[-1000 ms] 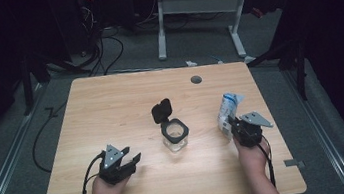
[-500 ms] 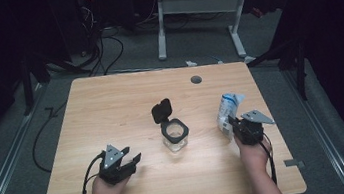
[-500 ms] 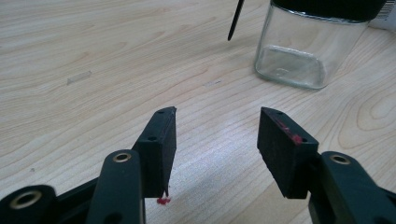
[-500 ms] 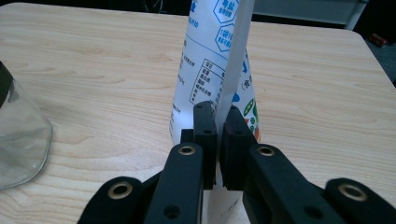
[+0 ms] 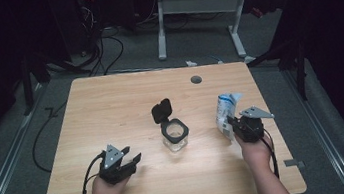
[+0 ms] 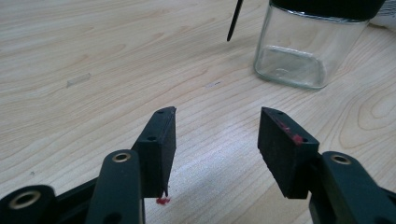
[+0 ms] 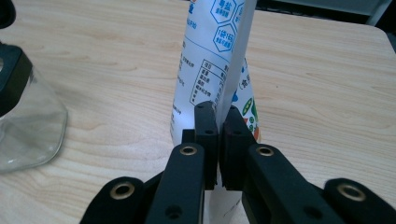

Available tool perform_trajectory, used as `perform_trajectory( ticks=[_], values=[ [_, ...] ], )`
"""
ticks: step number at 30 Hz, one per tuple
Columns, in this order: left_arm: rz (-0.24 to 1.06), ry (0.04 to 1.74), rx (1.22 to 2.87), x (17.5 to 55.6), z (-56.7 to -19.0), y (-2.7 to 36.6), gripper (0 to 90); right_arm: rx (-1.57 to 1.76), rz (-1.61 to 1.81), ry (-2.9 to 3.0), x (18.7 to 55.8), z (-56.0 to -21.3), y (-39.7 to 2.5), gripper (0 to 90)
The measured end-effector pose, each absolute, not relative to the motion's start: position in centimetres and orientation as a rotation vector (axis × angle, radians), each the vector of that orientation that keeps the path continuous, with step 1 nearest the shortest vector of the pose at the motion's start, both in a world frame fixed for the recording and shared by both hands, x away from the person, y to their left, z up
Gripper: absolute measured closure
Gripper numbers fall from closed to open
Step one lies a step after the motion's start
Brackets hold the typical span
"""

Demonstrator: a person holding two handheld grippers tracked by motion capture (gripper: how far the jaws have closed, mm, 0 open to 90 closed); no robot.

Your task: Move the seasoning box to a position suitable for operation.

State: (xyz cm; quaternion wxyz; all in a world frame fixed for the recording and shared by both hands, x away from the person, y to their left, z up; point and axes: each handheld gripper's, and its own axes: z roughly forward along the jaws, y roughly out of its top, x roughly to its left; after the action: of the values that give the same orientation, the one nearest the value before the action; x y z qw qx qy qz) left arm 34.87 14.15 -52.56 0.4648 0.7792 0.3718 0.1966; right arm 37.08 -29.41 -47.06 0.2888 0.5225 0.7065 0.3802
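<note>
At the table's near edge, the left gripper [image 5: 127, 163] rests low over the wood, its jaws spread wide with nothing between them; a red smear marks one pad. The right gripper [image 5: 234, 125], on the near right, has its jaws pressed together on the side seam of a white pouch [image 5: 224, 112], pinching it upright. In the right gripper view the pouch [image 7: 212, 70] rises straight from the closed jaws, printed panels showing. Farther in, at the table's [image 5: 111, 110] middle, stands a jar [image 5: 175, 136] of clear glass, its black lid [image 5: 161, 110] flipped up, apart from both grippers and left of the pouch. A grommet [image 5: 196, 79] sits near the far edge.
</note>
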Motion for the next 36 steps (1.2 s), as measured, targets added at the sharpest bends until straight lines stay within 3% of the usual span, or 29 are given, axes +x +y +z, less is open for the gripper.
perform_trajectory(
  ticks=[36],
  values=[
    [0.484, 0.831, 1.903, 34.3, -52.4, 13.6, 45.6, 1.294, 0.825, 2.312, 35.1, -43.4, -27.9, 88.3]
  ],
)
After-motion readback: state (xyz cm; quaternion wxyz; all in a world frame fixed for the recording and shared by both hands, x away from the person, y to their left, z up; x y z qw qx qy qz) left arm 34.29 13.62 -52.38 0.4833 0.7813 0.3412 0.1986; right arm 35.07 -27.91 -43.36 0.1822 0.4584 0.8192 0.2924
